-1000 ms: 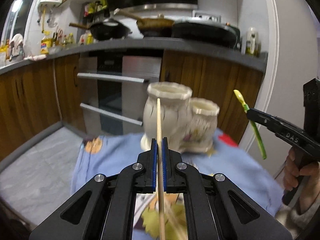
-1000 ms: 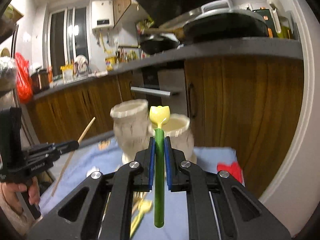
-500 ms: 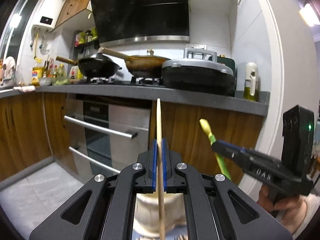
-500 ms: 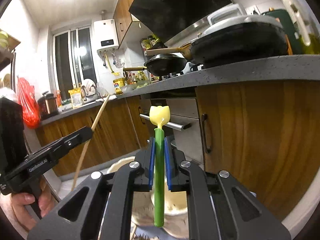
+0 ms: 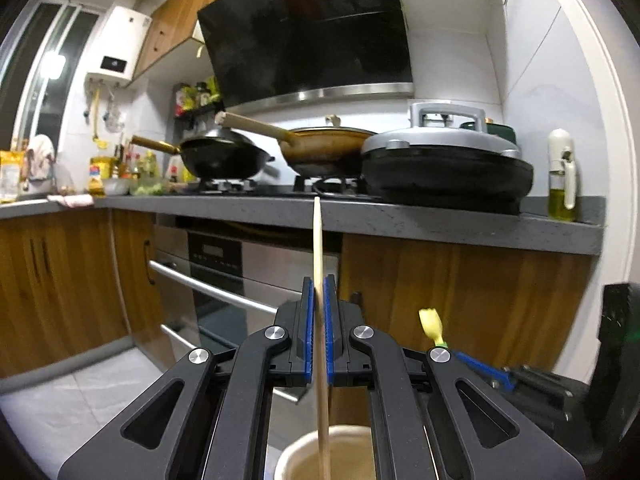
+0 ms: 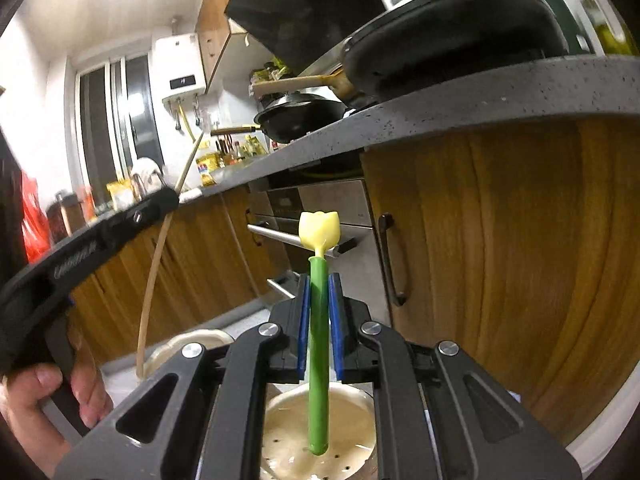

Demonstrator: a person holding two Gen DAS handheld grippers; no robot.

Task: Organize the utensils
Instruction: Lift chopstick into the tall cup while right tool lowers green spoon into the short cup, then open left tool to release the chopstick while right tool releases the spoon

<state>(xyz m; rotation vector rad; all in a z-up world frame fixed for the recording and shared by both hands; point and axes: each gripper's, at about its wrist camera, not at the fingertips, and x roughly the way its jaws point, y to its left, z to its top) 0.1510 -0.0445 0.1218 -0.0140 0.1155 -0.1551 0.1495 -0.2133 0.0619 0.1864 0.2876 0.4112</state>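
Observation:
My left gripper (image 5: 318, 284) is shut on a thin wooden chopstick (image 5: 317, 240) that it holds upright. The stick's lower end hangs over the mouth of a cream holder (image 5: 296, 452) at the bottom of the left wrist view. My right gripper (image 6: 319, 280) is shut on a green-handled utensil (image 6: 319, 340) with a yellow tulip-shaped top. Its lower end hangs over a cream holder with a perforated bottom (image 6: 280, 424). A second holder (image 6: 192, 340) stands to the left, with the chopstick (image 6: 154, 264) coming down at its rim. A hand (image 6: 36, 400) holds the left gripper (image 6: 172, 200).
Just behind the holders are wooden cabinet doors (image 6: 500, 260) and a steel oven front (image 5: 224, 264). Above them a grey counter (image 5: 440, 220) juts out with pans (image 5: 224, 156) and a lidded griddle (image 5: 444, 164). An oil bottle (image 5: 562, 184) stands at the counter's right end. Grey floor (image 5: 80, 400) lies to the left.
Both grippers have risen and come forward over the holders with their utensils still gripped. The holders have slid from mid-frame to the bottom edge, and the blue cloth has left view.

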